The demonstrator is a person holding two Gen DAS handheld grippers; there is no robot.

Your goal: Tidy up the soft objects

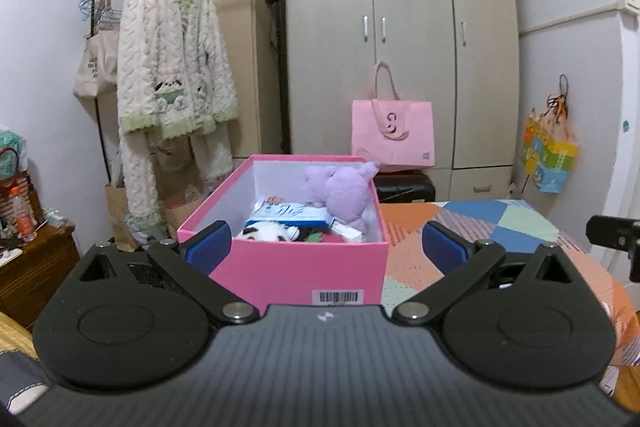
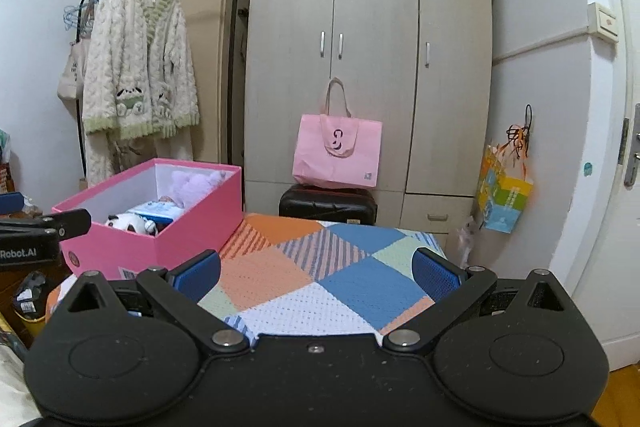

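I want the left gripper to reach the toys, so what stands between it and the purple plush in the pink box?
The box's near wall does. The left gripper sits low before it, fingers open and empty. The purple plush lies deeper inside, behind a black-and-white plush and a blue packet. The box has no lid.

A table with a patchwork cloth (image 2: 328, 279) of orange, blue, green and white patches carries one thing: an open pink box (image 1: 296, 267) that sits on its left side.
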